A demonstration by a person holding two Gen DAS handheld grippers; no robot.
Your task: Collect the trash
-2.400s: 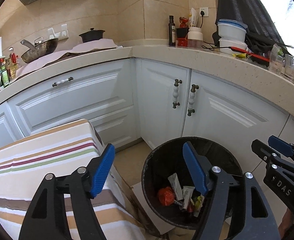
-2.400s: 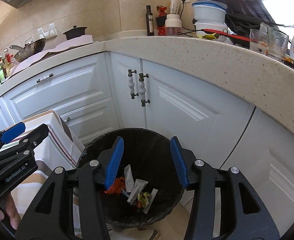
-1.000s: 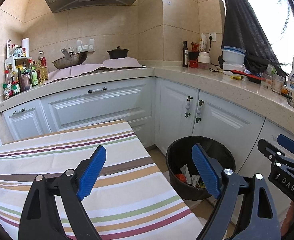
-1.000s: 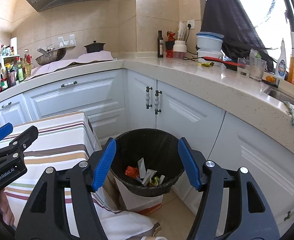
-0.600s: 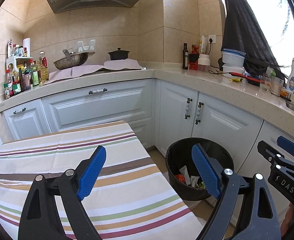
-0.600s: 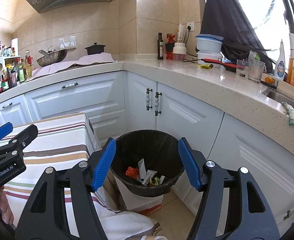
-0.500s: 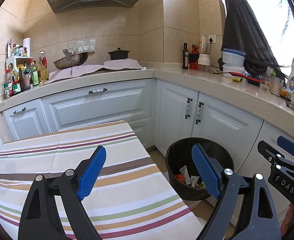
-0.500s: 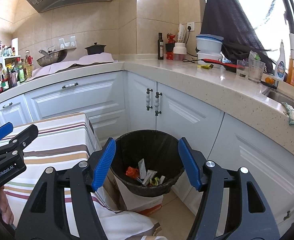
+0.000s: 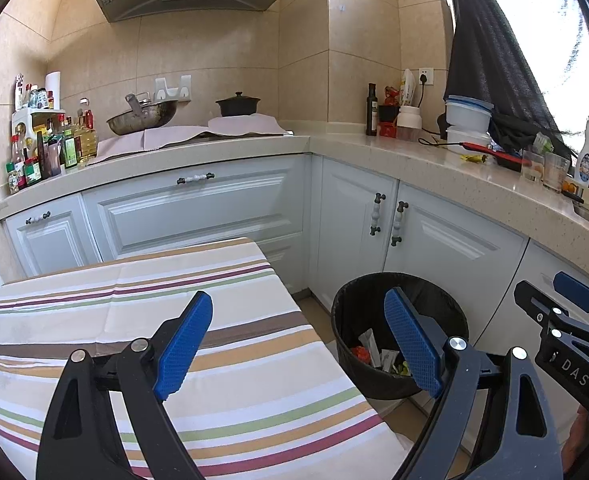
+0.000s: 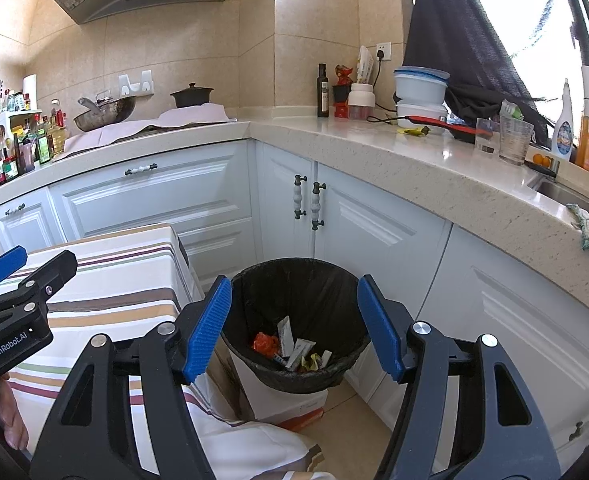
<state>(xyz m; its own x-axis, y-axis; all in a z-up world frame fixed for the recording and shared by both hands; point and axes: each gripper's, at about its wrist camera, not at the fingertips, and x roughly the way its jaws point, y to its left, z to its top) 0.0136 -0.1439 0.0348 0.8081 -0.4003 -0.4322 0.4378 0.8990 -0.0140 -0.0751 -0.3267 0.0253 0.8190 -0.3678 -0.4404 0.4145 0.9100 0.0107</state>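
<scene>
At the far left of the left wrist view, bottles [image 9: 34, 156] crowd the counter's end, with a wok [image 9: 142, 118] and a pot [image 9: 238, 105] further right under the hood, out of the way of the work. Lower left, the striped desk [image 9: 134, 304] shows no litter on the part in view. The left claw [image 9: 294, 344] hangs above it at bottom centre, jaws wide and empty, probably because nothing there is left to pick.

Right of the desk, at lower centre right, the bin [image 9: 342, 320] stands on the floor against the white cabinets, close enough to the desk's edge for short drops. The trash [image 10: 290, 346], a red scrap and several wrappers, lies at its bottom. In the right wrist view the right claw [image 10: 294, 326] frames the bin at lower centre, jaws moderately apart with nothing between them, which suits a release over the bin. At upper right a yellow wrapper [image 10: 414, 131] lies on the counter, possibly one more piece to collect.
</scene>
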